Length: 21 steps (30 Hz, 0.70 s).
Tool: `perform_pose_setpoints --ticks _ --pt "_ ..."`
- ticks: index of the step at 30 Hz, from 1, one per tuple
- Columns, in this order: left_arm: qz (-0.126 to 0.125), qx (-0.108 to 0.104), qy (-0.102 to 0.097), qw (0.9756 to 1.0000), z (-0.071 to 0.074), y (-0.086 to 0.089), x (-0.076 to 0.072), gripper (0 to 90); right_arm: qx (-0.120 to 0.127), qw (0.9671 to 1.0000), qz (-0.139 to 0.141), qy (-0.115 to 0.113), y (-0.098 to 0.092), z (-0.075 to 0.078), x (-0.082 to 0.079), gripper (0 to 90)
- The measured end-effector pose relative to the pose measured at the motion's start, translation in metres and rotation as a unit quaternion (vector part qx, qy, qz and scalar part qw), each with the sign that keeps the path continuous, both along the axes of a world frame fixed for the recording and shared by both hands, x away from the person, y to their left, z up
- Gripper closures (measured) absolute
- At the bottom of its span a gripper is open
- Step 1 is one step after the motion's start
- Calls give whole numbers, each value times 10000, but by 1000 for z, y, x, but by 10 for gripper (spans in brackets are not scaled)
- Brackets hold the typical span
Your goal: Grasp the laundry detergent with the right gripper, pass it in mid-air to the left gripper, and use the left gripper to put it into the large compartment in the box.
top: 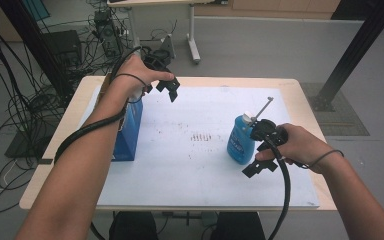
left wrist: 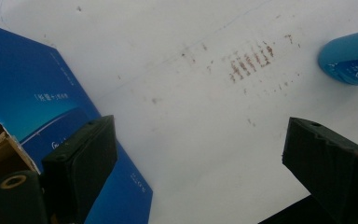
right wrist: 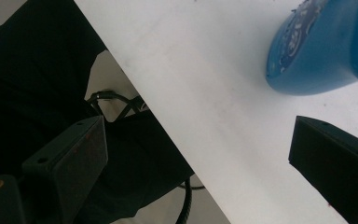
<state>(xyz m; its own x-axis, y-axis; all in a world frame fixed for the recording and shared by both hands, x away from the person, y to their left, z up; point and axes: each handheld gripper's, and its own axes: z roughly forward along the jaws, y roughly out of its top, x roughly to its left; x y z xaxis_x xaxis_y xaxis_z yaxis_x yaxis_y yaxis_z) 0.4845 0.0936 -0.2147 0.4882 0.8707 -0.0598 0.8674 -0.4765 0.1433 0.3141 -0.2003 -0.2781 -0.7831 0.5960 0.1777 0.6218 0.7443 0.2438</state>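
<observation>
Two grippers over a table (top: 300,100) with a white sheet (top: 205,165) on top.

Left gripper (top: 169,89): up at the far left of the sheet, held in the left hand (top: 137,75), a black cable looping round the wrist. Jaws wide apart, nothing between them. In the left gripper view (left wrist: 205,163), just bare white sheet and some small brown marks (left wrist: 249,63) showing past the two black jaws.

Blue box (top: 129,131): standing at the left side of the sheet, right under the left forearm. Torn brown cardboard at its open top in the left gripper view (left wrist: 37,93).

Blue bottle (top: 241,140): standing upright on the right part of the sheet, white cap and a thin metal spout (top: 263,107) pointing up and far right. Well apart from the blue box.

Right gripper (top: 261,159): at the near right, held in the right hand (top: 292,145), just beside the blue bottle on its near right side. Jaws wide apart, holding nothing. In the right gripper view (right wrist: 200,168), the bottom of the blue bottle (right wrist: 317,51) up past the jaws, not between them, and the near edge of the sheet running across.
</observation>
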Motion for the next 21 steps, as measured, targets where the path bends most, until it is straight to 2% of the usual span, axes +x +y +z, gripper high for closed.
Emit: perform_pose_setpoints --ticks 15,21 --pt "50 -40 19 10000 -4 0 -10 106 -19 9999 -127 48 -21 -14 2 42" --pt "101 -174 4 9998 -5 4 -16 106 -28 9998 -208 38 -28 -24 4 41"
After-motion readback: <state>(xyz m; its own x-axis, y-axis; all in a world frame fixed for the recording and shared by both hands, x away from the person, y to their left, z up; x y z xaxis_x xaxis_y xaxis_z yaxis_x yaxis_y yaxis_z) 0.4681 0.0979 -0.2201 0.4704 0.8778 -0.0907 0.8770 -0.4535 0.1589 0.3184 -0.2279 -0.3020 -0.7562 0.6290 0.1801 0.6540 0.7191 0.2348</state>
